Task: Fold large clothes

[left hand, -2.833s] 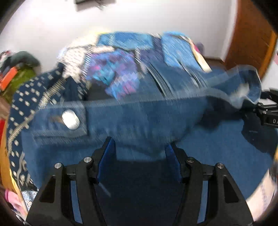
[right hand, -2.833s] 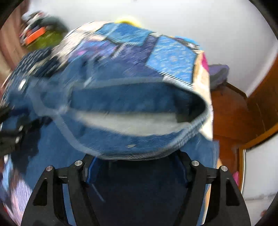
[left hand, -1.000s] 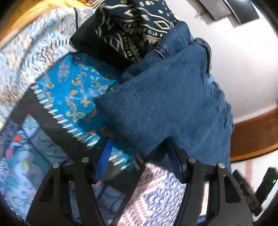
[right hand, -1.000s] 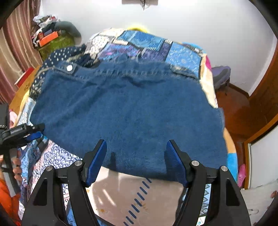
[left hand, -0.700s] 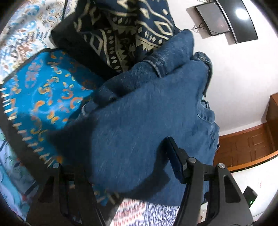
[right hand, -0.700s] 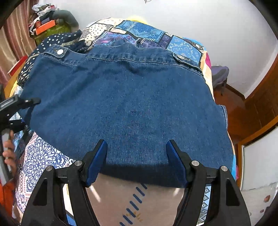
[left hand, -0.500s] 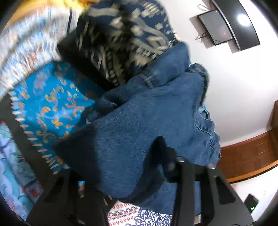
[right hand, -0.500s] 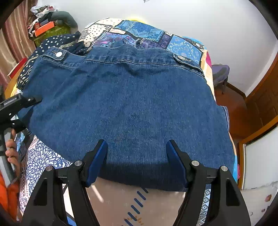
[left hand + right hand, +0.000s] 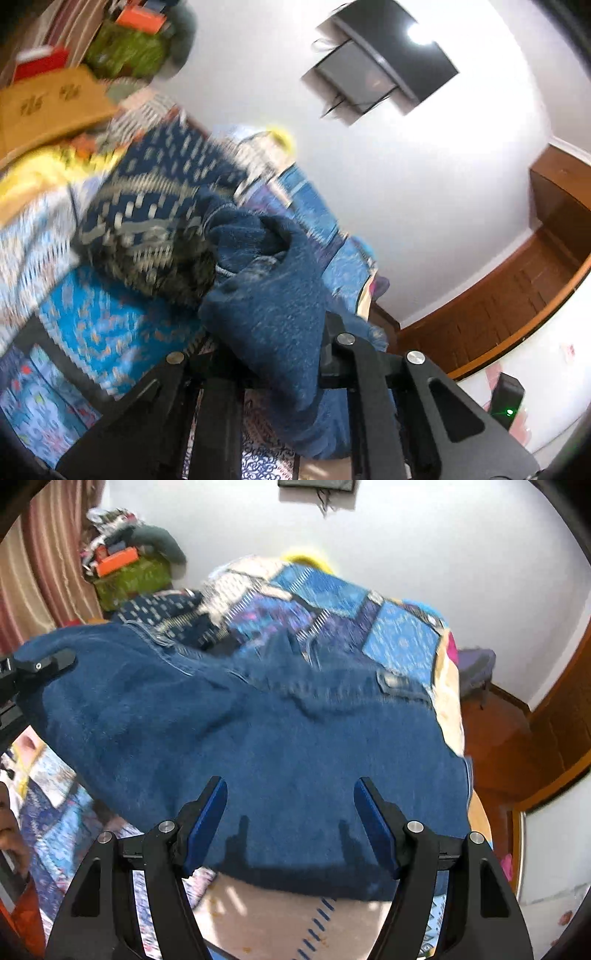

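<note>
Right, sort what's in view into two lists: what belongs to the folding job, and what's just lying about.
Part of the job:
- denim garment
- left gripper, shut on the denim's edge
- right gripper, open over the denim

Just lying about:
- patchwork bedspread
- navy patterned cloth
- wall-mounted screen
- green box

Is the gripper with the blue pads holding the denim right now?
No, the right gripper is open above the denim garment, its blue pads spread apart with nothing clamped.

White wall [image 9: 424, 192], mounted TV [image 9: 373, 70], patchwork bed [image 9: 399, 635].
</note>
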Demonstrator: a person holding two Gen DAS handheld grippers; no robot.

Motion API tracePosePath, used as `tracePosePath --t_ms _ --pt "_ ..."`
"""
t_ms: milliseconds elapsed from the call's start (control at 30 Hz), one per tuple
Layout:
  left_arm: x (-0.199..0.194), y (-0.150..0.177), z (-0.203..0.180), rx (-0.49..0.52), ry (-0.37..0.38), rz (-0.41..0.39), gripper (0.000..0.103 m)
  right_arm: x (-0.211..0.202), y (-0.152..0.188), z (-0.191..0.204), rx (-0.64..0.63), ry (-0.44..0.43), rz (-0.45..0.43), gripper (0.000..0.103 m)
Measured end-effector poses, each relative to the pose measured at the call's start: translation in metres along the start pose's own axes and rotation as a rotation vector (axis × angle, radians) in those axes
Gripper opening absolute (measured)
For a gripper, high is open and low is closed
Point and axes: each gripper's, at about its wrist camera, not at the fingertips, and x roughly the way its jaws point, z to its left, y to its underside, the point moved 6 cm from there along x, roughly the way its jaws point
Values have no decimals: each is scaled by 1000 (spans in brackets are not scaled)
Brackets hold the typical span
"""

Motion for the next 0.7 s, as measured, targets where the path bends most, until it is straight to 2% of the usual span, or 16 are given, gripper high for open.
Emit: tracePosePath --t_ms 167,300,400,533,633,700 --pt "-33 -24 -21 119 -5 -98 10 12 -11 26 7 -128 33 68" --pt "-40 -24 -36 248 -73 -140 10 50 0 57 15 -257 143 68" --pt "-27 -10 -40 315 -110 -98 10 82 16 79 45 -348 233 68" --pt "-8 11 -46 375 -133 -56 10 109 28 91 95 -399 319 68" --pt "2 19 -60 405 -113 -36 10 104 30 82 99 -425 316 68" --pt "12 28 -76 431 -92 -16 10 89 29 65 115 -421 274 68"
